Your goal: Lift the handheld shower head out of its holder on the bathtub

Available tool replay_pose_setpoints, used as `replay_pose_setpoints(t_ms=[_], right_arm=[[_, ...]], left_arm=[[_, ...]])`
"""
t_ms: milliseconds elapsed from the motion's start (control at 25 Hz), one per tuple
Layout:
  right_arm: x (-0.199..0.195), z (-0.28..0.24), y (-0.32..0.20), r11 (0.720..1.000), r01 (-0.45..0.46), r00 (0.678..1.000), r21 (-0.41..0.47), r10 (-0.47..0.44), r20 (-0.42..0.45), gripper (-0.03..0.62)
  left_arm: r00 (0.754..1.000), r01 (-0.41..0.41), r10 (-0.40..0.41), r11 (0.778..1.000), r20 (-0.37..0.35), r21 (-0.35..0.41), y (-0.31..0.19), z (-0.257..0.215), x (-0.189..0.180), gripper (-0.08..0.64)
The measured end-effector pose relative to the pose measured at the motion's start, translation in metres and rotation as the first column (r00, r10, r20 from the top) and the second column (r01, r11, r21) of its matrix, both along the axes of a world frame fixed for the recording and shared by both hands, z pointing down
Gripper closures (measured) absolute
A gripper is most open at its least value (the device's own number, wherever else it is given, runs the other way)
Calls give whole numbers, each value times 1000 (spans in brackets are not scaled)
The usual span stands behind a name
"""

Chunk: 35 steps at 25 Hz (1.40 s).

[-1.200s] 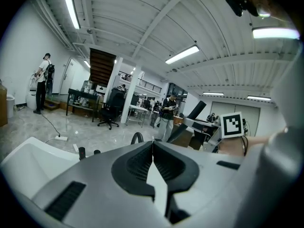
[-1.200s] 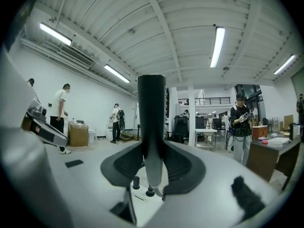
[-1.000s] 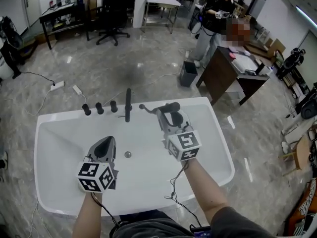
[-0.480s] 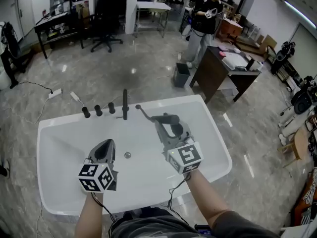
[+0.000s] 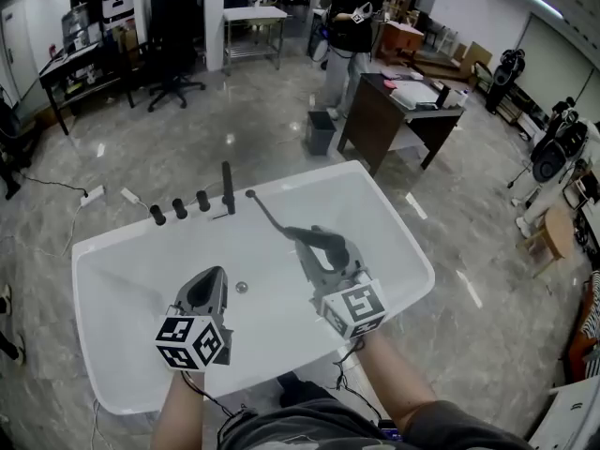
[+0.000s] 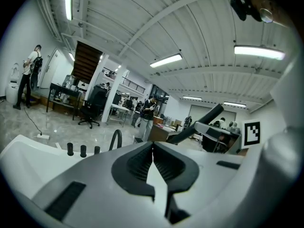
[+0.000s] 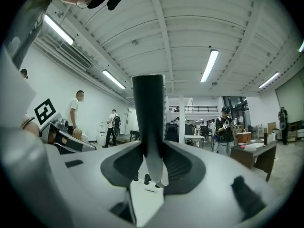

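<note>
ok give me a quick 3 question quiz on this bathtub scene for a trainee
1. What is clamped in the right gripper?
A) the shower head
B) a towel
C) nothing

2. True or false: the left gripper is shut and empty.

3. How many black knobs stand on the bathtub rim beside the faucet?

Key: 1 A; 2 true; 3 three.
</note>
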State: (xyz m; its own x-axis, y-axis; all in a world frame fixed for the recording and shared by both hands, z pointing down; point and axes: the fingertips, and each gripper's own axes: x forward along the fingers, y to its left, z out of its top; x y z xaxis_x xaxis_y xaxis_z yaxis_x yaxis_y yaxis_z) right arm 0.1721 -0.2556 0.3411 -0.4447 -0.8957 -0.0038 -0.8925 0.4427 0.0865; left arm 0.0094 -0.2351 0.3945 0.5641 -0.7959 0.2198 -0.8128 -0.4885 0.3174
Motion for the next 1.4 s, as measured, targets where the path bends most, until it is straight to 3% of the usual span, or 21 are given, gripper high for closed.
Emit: replay_pose_setpoints(t_ms=[400,800,1400], right_arm=[[-38,-7,89,998,-62,998,13,62,1,453],[-60,-5,171,995,-94,995,17,93,18,453],[-80,5,232,991,-135,991,-3,135,20,453]], left_arm=[[998,-67,67,998,1,6,75,-6,-42,545],[994,-107,107,994,-19,7,147,-8,-62,545],[989,-146,147,989,-31,30,201,-13,-83,545]])
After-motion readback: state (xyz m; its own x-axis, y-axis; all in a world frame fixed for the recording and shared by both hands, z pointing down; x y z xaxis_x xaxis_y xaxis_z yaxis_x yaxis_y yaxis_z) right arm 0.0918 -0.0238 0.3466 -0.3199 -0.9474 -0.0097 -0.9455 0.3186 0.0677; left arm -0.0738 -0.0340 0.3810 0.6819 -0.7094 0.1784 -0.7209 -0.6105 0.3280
